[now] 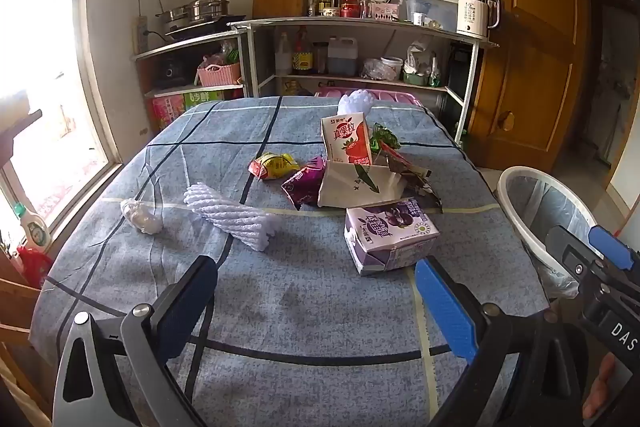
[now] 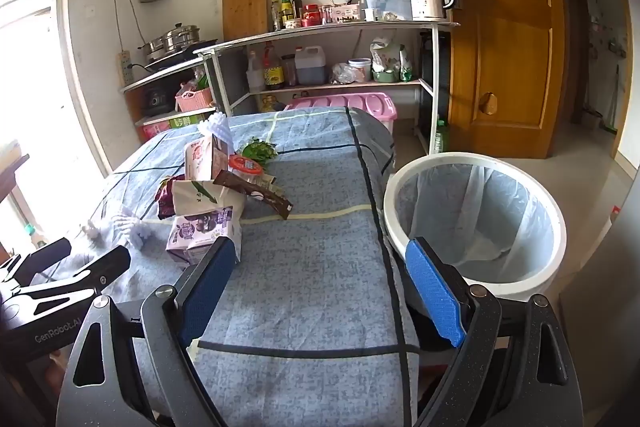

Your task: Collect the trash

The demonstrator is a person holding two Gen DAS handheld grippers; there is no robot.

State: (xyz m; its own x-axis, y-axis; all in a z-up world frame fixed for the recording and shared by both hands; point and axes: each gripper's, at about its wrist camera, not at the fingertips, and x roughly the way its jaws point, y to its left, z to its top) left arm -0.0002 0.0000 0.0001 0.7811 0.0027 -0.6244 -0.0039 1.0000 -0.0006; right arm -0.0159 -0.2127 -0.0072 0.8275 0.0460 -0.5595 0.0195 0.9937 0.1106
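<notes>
Trash lies on a table with a blue checked cloth (image 1: 304, 299): a purple drink carton (image 1: 390, 233) on its side, an upright red carton (image 1: 347, 139), a white paper bag (image 1: 356, 185), a purple wrapper (image 1: 304, 181), a yellow-red wrapper (image 1: 272, 165), a white foam net (image 1: 234, 217) and a crumpled white wad (image 1: 141, 215). A white bin with a clear liner (image 2: 476, 219) stands at the table's right edge. My left gripper (image 1: 316, 291) is open and empty, just short of the purple carton. My right gripper (image 2: 320, 275) is open and empty over the table's near right part.
Metal shelves (image 1: 360, 23) with bottles, a kettle, pots and a cutting board stand behind the table. A pink plastic box (image 2: 344, 105) sits beyond the far edge. A wooden door (image 2: 508, 27) is at the right, a bright window (image 1: 36, 67) at the left.
</notes>
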